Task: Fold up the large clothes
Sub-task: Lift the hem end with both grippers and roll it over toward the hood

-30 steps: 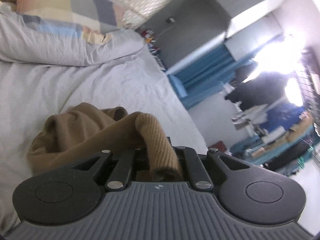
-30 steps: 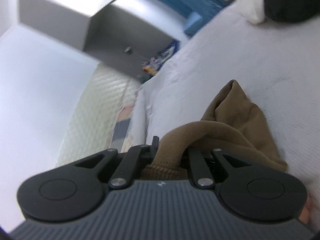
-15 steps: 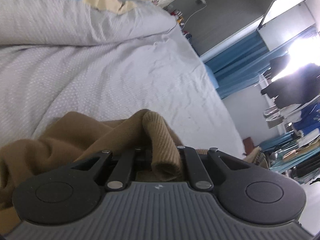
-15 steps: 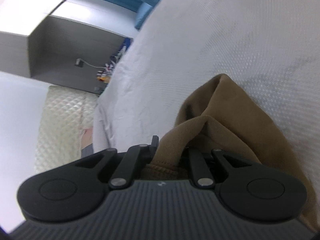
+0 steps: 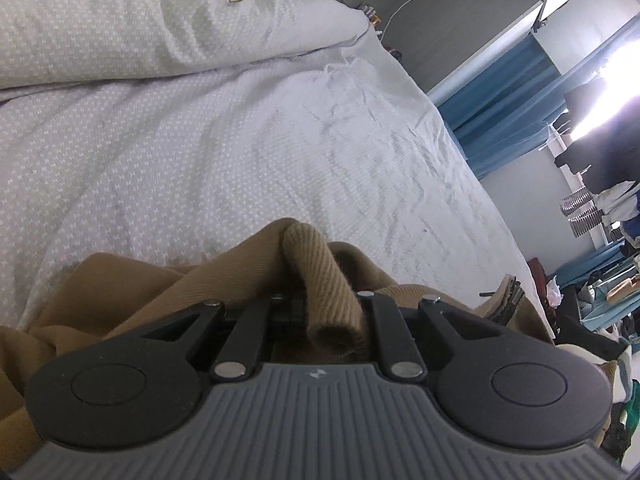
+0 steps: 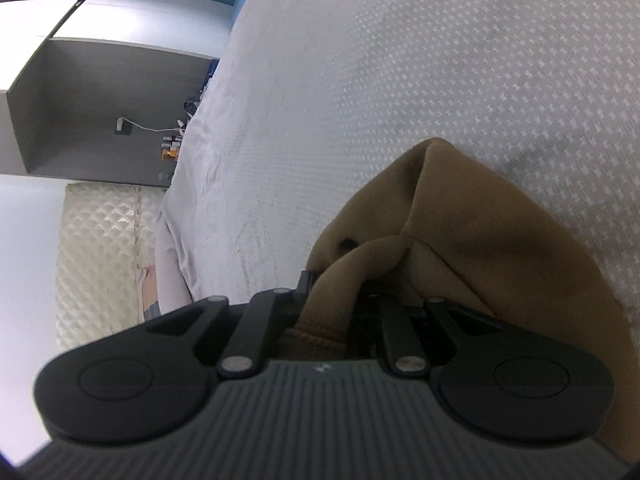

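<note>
- Your left gripper [image 5: 320,312] is closed down on a ribbed band of the brown garment [image 5: 132,292], probably a cuff or hem; the band stands up between the narrow jaws and folds back toward the camera.
- Your right gripper [image 6: 332,312] is likewise clamped nearly shut on a seamed edge of the same garment, which rises in a fold out of the jaws.
- The garment lies bunched on the bed [image 5: 248,144], draped just ahead of and beneath both grippers, not yet spread flat.
- Pinching two separate edges at once looks meant to give you two corners to pull apart, so the cloth can be stretched and laid out before any fold; that is a judgement, since nothing here is folded yet.
- Both grippers point down at the sheet, which suits setting the cloth onto the mattress.
- The left wrist view alone shows the ribbed knit of the held band, the pillow [image 5: 168,28] at the head of the bed, the blue curtains [image 5: 504,92] and the cluttered racks by the bright window.
- The right wrist view alone shows a peaked hump of plain brown cloth beyond the jaws, the quilted headboard [image 6: 100,248] and a grey wall niche [image 6: 108,108] with a plugged-in charger.
- Neither view shows the other gripper, so you cannot tell how far apart your two grips sit.
</note>
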Demonstrator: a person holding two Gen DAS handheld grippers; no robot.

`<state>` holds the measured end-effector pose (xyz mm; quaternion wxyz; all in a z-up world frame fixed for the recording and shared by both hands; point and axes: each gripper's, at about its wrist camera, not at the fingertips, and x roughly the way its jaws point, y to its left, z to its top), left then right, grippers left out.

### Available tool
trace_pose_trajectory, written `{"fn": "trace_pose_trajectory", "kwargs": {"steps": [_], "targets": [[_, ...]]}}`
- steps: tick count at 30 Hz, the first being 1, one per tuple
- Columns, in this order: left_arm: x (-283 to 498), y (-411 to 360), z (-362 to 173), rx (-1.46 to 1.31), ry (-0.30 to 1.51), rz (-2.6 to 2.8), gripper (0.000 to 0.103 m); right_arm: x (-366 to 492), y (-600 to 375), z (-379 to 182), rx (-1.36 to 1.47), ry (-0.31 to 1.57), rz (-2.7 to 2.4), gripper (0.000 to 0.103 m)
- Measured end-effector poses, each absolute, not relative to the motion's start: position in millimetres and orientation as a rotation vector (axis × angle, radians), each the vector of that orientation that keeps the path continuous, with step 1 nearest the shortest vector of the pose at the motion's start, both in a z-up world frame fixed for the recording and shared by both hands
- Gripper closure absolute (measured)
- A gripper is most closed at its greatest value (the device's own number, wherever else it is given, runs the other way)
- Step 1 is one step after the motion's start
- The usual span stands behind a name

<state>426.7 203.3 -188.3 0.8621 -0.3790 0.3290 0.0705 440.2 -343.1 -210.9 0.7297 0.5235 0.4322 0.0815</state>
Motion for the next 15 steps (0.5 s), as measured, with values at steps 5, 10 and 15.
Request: {"fn": "trace_pose_trajectory", "kwargs": {"steps": [5, 10, 15], "targets": [[418.0, 197.6, -172.2, -0.732, 0.705, 0.111, 0.086, 433.4, -347.5, -209.2, 1.163, 0.938, 0.214, 0.089], [392.6, 208.0, -155.8, -0.792, 0.658, 0.058, 0.076, 425.8, -353.4, -202.5, 1.168, 0.937, 0.253, 0.088], [367.8, 218.4, -147.8, -0.832, 0.657, -0.025, 0.070, 420.1, -356.1, -195.6, 1.179, 0.955, 0.311, 0.086]]}}
